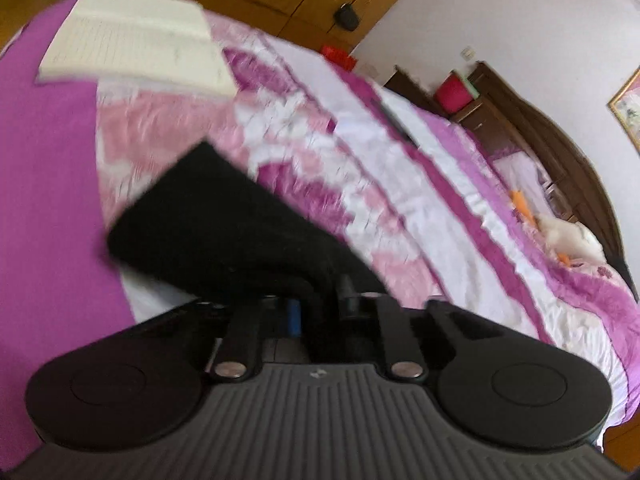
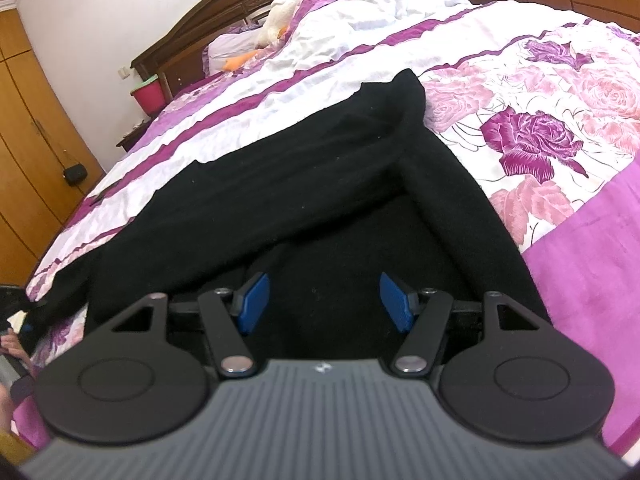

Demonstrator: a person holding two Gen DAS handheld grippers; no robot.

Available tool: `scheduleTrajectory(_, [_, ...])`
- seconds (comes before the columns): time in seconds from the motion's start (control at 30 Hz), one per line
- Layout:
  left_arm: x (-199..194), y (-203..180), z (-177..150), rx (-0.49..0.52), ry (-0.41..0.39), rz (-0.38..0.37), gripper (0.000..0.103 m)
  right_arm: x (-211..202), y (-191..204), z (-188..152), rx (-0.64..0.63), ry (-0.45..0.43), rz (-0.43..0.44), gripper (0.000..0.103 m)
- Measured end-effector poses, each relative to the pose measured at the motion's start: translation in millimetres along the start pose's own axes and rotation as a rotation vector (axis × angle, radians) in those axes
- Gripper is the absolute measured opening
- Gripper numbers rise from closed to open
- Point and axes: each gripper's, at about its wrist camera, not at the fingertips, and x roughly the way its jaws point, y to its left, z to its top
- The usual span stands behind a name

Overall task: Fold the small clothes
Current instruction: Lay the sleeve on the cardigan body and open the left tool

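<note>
Your left gripper (image 1: pixel 316 304) is pinched on the black garment (image 2: pixel 304 184) spread on the bed (image 2: pixel 580 264); your right gripper (image 2: pixel 326 300) hangs open above it. The cloth looks soft, light and limp: take hems or corners.

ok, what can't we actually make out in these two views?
- Left gripper, left wrist view: the jaws are buried in the black garment; the grip point is hidden.
- Same view: motion blur smears the open notebook; its writing is unreadable.
- Right wrist view: the garment's near edge is hidden under the right gripper, and its left end runs behind the gripper body.
- A hand is cut off by the left edge.
</note>
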Motion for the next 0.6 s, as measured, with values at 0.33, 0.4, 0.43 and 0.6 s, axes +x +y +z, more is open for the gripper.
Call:
scheduleTrajectory(0.33, [-67,-72,20,0.258,-0.207,-0.263,0.014,-7,-10,1,0.037,-0.019,0.03,0.064])
scheduleTrajectory(0.4, [-80,-97,10,0.332,-0.212,-0.344,0.014,-10,-13,2,0.038,-0.028,0.029,0.064])
scheduleTrajectory(0.43, [-86,-111,3,0.362,-0.205,-0.389,0.014,-12,-14,2,0.039,-0.032,0.028,0.064])
scheduleTrajectory(0.6, [-93,-169,-41,0.463,-0.07,-0.558,0.014,-20,-24,4,0.062,-0.05,0.015,0.064])
